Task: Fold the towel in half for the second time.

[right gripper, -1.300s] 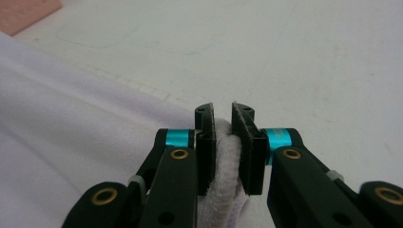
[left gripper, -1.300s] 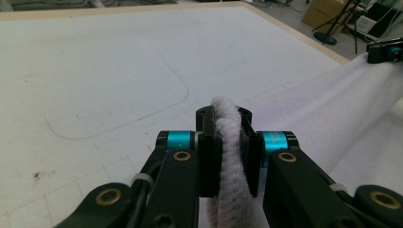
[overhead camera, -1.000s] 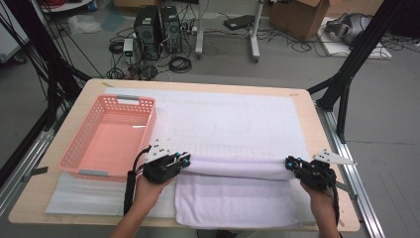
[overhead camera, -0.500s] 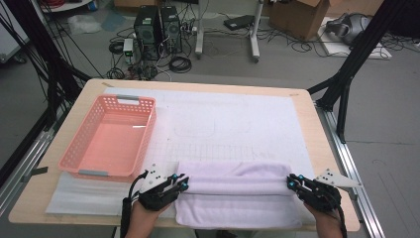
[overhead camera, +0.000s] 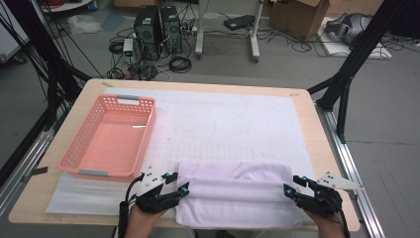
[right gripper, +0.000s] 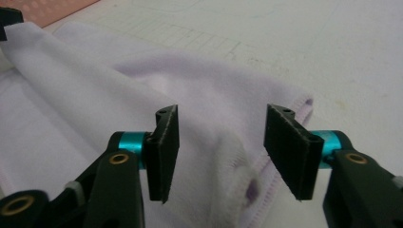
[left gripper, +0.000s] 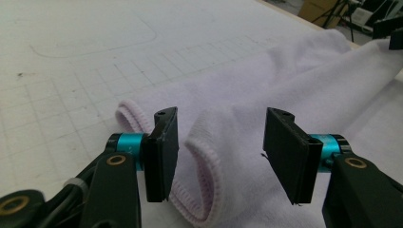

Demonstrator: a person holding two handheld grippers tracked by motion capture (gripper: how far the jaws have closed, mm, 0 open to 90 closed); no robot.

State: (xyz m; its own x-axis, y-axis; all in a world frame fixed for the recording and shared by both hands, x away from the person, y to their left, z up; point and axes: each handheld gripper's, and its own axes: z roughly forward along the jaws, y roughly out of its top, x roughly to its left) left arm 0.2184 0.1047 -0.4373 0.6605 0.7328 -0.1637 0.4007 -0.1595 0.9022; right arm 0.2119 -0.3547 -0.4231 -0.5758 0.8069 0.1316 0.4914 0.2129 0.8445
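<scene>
Along the near edge of the table (overhead camera: 64, 148) lies the folded lilac towel (overhead camera: 233, 196), on the white mat (overhead camera: 247, 124). My left gripper (overhead camera: 184, 187) sits at its left end, my right gripper (overhead camera: 292, 188) at its right. Both have just been opening: each pair of jaws stands apart, a towel fold between the pads but unpressed. A pink basket (overhead camera: 110, 137) sits toward the left edge.
</scene>
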